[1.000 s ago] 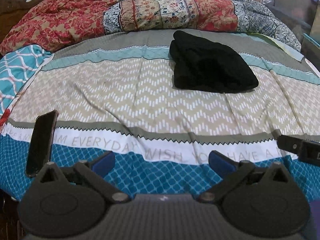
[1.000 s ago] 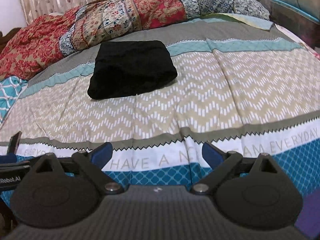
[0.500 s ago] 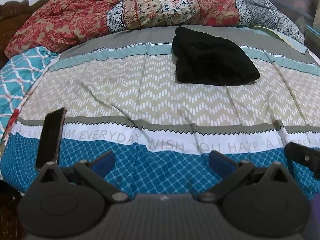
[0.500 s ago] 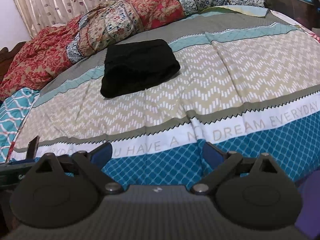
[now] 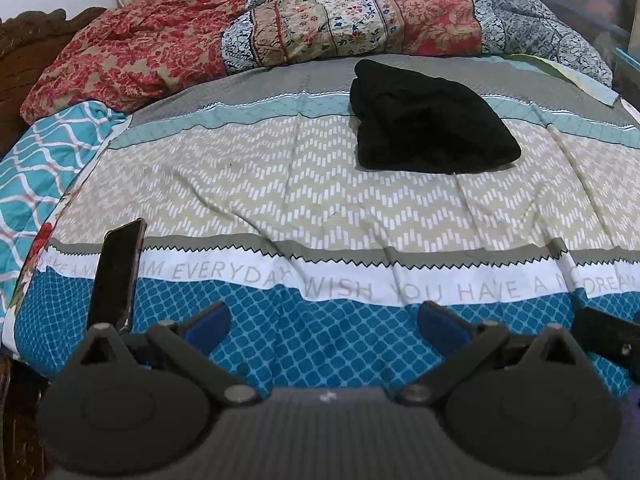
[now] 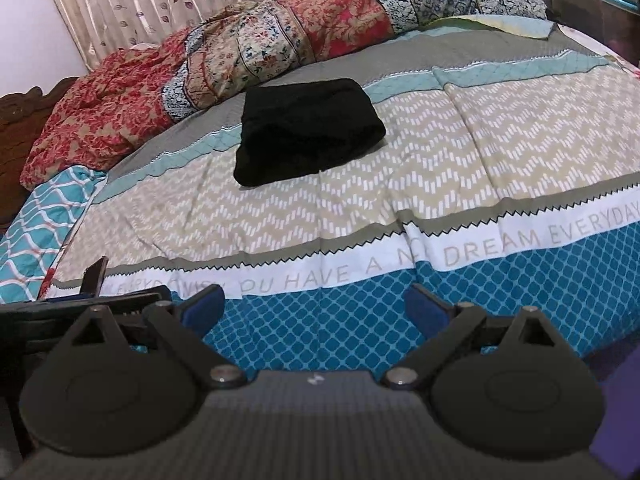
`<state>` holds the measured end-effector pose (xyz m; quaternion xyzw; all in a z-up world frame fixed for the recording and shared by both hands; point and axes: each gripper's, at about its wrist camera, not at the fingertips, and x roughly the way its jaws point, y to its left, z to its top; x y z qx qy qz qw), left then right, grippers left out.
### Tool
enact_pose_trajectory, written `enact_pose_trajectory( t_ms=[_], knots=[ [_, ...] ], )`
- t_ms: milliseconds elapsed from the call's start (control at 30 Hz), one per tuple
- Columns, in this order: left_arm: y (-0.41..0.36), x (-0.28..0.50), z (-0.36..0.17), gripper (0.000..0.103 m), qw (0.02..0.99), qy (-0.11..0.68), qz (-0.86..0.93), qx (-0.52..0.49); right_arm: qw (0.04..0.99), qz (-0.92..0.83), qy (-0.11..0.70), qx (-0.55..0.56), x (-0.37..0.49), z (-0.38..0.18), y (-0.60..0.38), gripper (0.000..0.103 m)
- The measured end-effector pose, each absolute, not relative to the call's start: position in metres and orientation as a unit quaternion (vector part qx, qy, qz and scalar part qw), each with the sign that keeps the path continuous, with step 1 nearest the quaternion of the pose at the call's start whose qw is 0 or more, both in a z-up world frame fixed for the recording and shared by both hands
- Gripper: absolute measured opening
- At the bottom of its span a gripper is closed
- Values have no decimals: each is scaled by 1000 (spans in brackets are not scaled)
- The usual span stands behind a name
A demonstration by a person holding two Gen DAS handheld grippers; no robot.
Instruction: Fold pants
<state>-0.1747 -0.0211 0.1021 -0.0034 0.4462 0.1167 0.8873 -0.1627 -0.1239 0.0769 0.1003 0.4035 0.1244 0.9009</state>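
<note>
Fingers on our left gripper [image 5: 322, 322] and right gripper [image 6: 314, 310] spread wide, empty, above the bedspread [image 5: 360, 208] edge. Phone [image 5: 116, 272] at near left. Farther off, black pants [image 5: 430, 120] lie folded, before the floral quilt [image 5: 320, 28].

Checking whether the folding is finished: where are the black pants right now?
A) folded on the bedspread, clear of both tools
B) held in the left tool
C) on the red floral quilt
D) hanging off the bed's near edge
A: the black pants lie as a compact folded bundle on the bedspread, while the left tool and right tool hover open and empty near the bed's near edge.
</note>
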Motion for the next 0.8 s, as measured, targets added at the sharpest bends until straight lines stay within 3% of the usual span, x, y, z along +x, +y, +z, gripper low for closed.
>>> enact_pose_trajectory(
  t_ms=[800],
  knots=[
    [-55, -188, 84, 103, 875, 477, 67, 44, 892, 103, 424, 120, -163, 62, -138, 98]
  ],
)
